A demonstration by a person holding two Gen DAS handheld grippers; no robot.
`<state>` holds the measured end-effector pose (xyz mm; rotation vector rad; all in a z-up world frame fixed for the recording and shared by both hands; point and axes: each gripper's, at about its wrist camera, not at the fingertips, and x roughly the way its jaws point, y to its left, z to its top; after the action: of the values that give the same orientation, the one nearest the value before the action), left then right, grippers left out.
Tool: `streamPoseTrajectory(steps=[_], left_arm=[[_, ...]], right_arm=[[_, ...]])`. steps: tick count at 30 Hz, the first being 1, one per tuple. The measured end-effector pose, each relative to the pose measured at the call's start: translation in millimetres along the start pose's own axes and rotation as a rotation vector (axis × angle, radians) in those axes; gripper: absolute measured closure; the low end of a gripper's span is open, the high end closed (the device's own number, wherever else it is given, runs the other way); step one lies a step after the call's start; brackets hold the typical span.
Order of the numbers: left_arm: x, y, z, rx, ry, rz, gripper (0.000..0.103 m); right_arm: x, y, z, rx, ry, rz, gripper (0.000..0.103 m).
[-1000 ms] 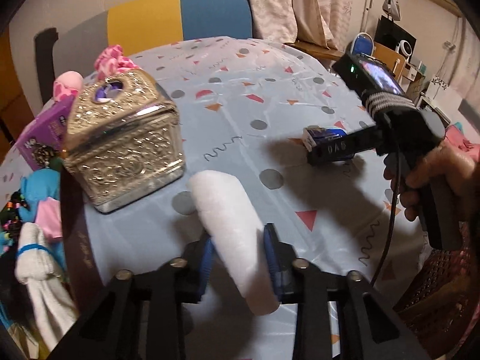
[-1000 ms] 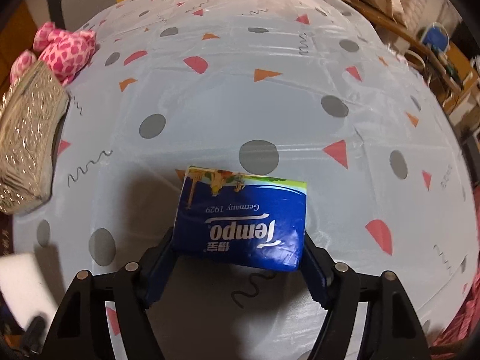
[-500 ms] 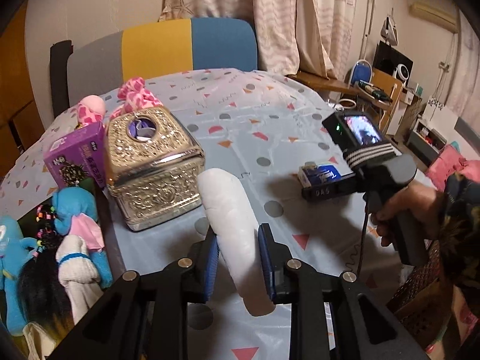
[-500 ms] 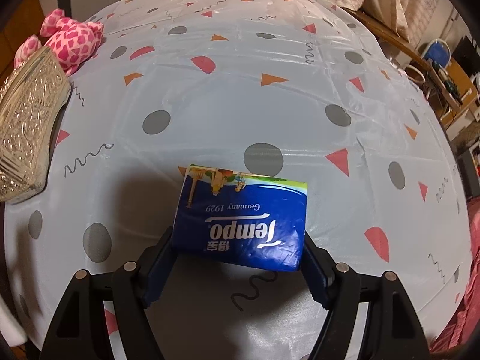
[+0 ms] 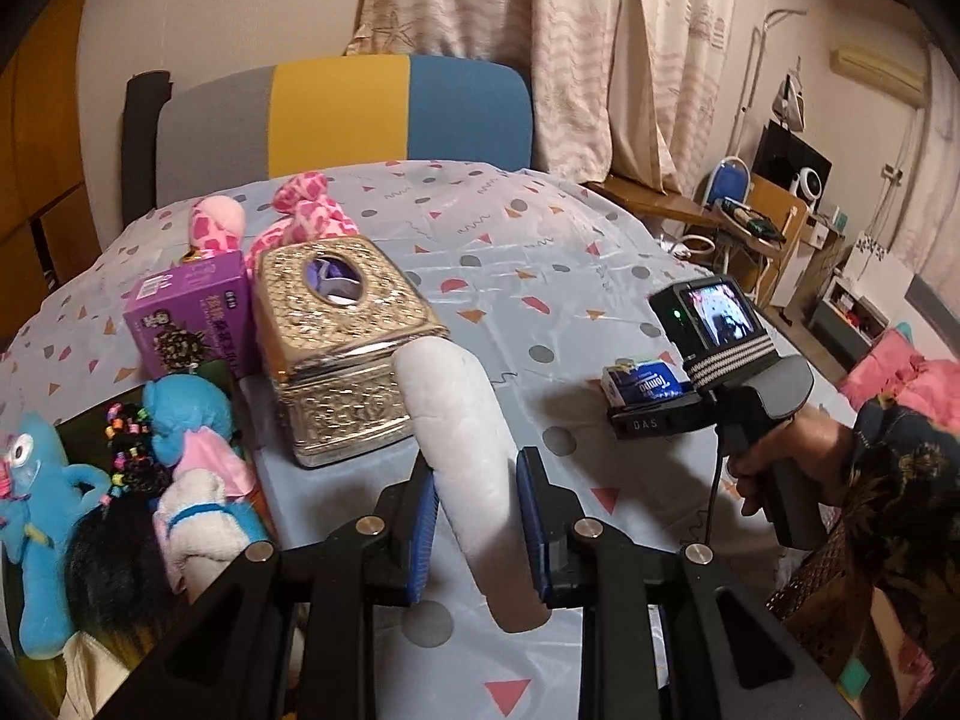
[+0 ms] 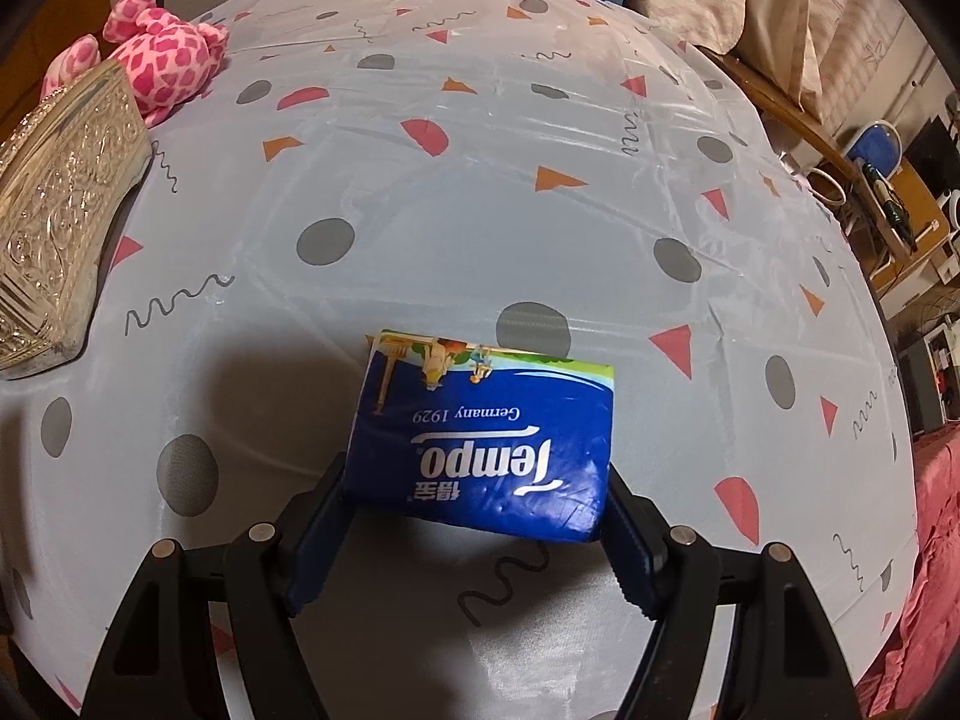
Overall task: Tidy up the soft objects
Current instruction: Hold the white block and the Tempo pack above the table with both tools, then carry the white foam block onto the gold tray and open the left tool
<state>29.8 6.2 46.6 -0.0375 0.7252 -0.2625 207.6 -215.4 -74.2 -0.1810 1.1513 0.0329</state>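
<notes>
My left gripper [image 5: 480, 516] is shut on a white rolled towel [image 5: 468, 456] and holds it above the table, in front of the gold tissue box [image 5: 342, 348]. My right gripper [image 6: 477, 534] is shut on a blue Tempo tissue pack [image 6: 486, 444] and holds it above the tablecloth; the pack also shows in the left wrist view [image 5: 645, 381]. Blue and white plush toys [image 5: 180, 456] lie in a dark box at the left. A pink spotted plush [image 6: 165, 63] lies behind the gold box.
A purple carton [image 5: 192, 318] stands left of the gold tissue box. The round table wears a light blue patterned cloth [image 6: 480, 180]. A grey, yellow and blue chair [image 5: 342, 114] stands behind it. Furniture and a pink heap sit at the right.
My left gripper has risen and pulled back with the towel, so more of the table and room shows. My right gripper has lifted slightly with the tissue pack.
</notes>
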Motion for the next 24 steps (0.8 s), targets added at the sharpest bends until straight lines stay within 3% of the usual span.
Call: streamPoseTrajectory(steps=[11,17,24], left_arm=[[-37.2,45.2,3.7,-0.072,-0.06,0.035,0.077],[-67.2,114.4,-1.7,-0.217,-0.086,0.1,0.077],[-108.5,208.1,-35.6,-0.43,-0.086,0.194,0.077]], right_arm=[[-1.5,2.8,-2.3,-0.036,-0.019,-0.024,0.027],[-5.1,7.4,-4.9,-0.047,-0.024,-0.032,0.027],[-7.8,9.6,-6.1,-0.057,-0.025,-0.034,0.027]])
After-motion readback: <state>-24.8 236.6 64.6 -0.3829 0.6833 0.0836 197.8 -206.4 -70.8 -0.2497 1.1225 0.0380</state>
